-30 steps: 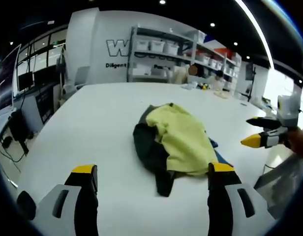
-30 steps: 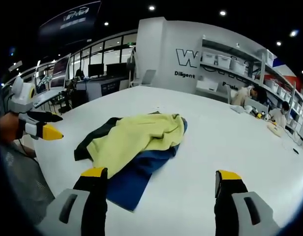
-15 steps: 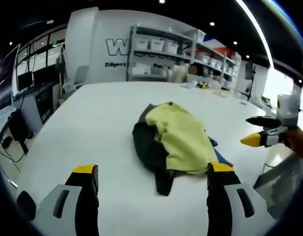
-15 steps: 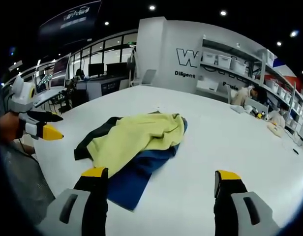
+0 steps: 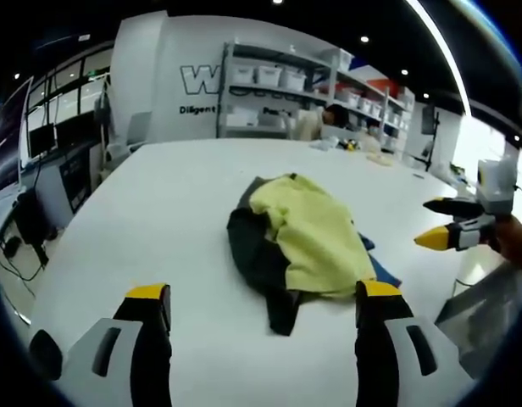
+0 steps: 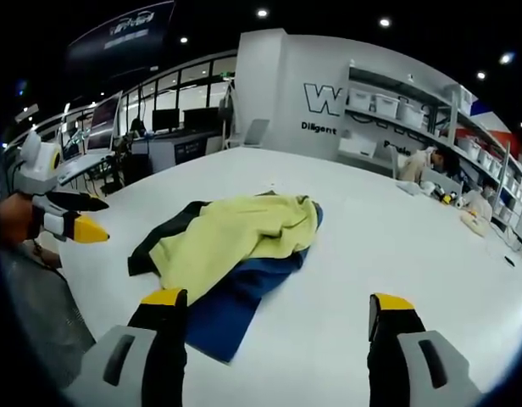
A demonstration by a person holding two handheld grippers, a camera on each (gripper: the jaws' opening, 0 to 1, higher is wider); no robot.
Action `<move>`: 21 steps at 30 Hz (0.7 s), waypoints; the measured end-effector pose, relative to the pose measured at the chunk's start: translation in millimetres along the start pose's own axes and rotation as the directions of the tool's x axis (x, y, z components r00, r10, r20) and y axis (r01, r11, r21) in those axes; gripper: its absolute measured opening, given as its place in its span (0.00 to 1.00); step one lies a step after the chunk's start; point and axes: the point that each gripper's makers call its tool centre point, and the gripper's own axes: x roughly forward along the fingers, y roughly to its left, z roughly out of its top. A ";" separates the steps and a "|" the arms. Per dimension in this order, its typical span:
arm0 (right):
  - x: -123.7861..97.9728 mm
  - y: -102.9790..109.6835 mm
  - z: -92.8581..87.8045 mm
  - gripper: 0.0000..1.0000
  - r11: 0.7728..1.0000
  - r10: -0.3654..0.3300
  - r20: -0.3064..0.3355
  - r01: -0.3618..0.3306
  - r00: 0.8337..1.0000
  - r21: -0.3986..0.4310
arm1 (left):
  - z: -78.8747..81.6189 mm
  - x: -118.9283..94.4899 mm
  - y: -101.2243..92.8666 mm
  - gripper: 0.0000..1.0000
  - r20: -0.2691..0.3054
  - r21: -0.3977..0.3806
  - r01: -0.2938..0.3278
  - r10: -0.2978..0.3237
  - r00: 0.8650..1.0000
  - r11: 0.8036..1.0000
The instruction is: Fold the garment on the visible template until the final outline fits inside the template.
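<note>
On the white table (image 5: 142, 212), a crumpled garment (image 5: 308, 237) lies.

Left hand-held gripper (image 5: 255, 297): black jaws, yellow tips, grey bodies; right hand-held gripper (image 6: 278, 301) alike.

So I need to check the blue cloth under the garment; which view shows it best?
The right gripper view: the blue cloth spreads out broadly beneath the yellow garment. The left gripper view shows just a blue sliver.
</note>
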 end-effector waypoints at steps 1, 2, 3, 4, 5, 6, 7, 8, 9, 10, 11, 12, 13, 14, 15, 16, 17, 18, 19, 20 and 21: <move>0.0 -0.1 -0.1 0.91 1.000 -0.001 0.000 0.001 1.000 -0.001 | -0.5 0.1 -0.1 0.84 -0.002 0.000 0.001 -0.001 1.000 1.000; 0.1 -0.2 -0.1 0.91 1.000 -0.001 -0.001 0.001 1.000 -0.002 | -0.9 0.2 -0.2 0.84 -0.005 0.000 0.001 -0.001 1.000 1.000; 0.3 0.1 -0.6 0.90 1.000 0.001 -0.003 -0.001 1.000 -0.001 | -1.2 0.3 -0.3 0.84 -0.006 0.001 0.001 -0.001 1.000 1.000; 0.4 0.5 -1.2 0.90 1.000 0.003 -0.005 -0.003 1.000 -0.001 | -1.8 0.2 -0.3 0.84 -0.009 0.002 0.000 0.000 1.000 1.000; 0.6 0.8 -2.2 0.90 1.000 0.005 -0.010 -0.005 1.000 -0.001 | -1.9 0.3 -0.3 0.84 -0.009 0.003 0.001 -0.001 1.000 1.000; 0.7 0.9 -2.9 0.90 1.000 0.005 -0.014 -0.005 1.000 -0.001 | -2.5 0.3 -0.3 0.84 -0.012 0.003 0.001 -0.001 1.000 1.000; 0.7 1.0 -3.1 0.89 1.000 0.006 -0.015 -0.006 1.000 -0.001 | -2.9 0.4 -0.4 0.84 -0.014 0.003 0.001 -0.001 1.000 1.000; 0.7 1.3 -3.1 0.89 1.000 0.009 -0.016 -0.009 1.000 0.000 | -3.5 0.8 -0.6 0.83 -0.016 0.006 0.002 -0.002 1.000 1.000; 0.8 1.4 -3.0 0.88 1.000 0.010 -0.016 -0.010 1.000 0.002 | -3.8 1.0 -1.1 0.83 -0.017 0.008 0.004 -0.004 1.000 1.000; 1.0 1.6 -3.2 0.88 1.000 0.011 -0.017 -0.011 1.000 0.000 | -4.2 1.2 -1.7 0.82 -0.020 0.011 0.006 -0.006 1.000 1.000; 0.9 1.9 -3.5 0.88 1.000 0.012 -0.019 -0.012 1.000 -0.001 | -4.6 1.2 -2.5 0.82 -0.023 0.012 0.009 -0.008 1.000 1.000; 0.9 1.9 -3.6 0.87 1.000 0.013 -0.019 -0.013 1.000 0.000 | -4.6 1.3 -3.0 0.82 -0.022 0.012 0.010 -0.010 1.000 1.000; 0.9 1.7 -3.6 0.87 1.000 0.013 -0.019 -0.013 1.000 0.000 | -5.0 1.3 -3.1 0.82 -0.024 0.014 0.010 -0.010 1.000 1.000; 0.8 1.2 -3.4 0.87 1.000 0.011 -0.018 -0.011 1.000 0.001 | -5.1 1.3 -2.9 0.82 -0.025 0.015 0.010 -0.009 1.000 1.000; 0.7 1.1 -3.3 0.87 1.000 0.011 -0.017 -0.011 1.000 0.001 | -5.1 1.3 -2.9 0.82 -0.024 0.013 0.010 -0.010 1.000 1.000; 0.7 1.1 -3.3 0.86 1.000 0.012 -0.017 -0.012 1.000 0.002 | -5.5 1.2 -2.8 0.81 -0.026 0.013 0.011 -0.010 1.000 1.000; 0.7 1.5 -3.9 0.86 1.000 0.013 -0.020 -0.013 1.000 0.003 | -5.7 1.2 -2.8 0.81 -0.027 0.014 0.011 -0.010 1.000 1.000; 0.6 1.8 -4.0 0.86 1.000 0.013 -0.021 -0.013 1.000 -0.001 | -5.7 1.3 -2.8 0.81 -0.027 0.015 0.011 -0.011 1.000 1.000; 0.6 2.2 -4.0 0.86 1.000 0.013 -0.021 -0.014 1.000 -0.003 | -5.7 1.3 -2.8 0.81 -0.027 0.014 0.011 -0.011 1.000 1.000; 0.7 3.4 -4.1 0.86 1.000 0.017 -0.022 -0.017 1.000 -0.005 | -6.0 1.4 -2.9 0.81 -0.028 0.015 0.013 -0.012 1.000 1.000; 0.7 4.3 -4.3 0.85 1.000 0.019 -0.024 -0.019 1.000 -0.007 | -6.5 1.4 -3.1 0.81 -0.030 0.015 0.013 -0.013 0.999 1.000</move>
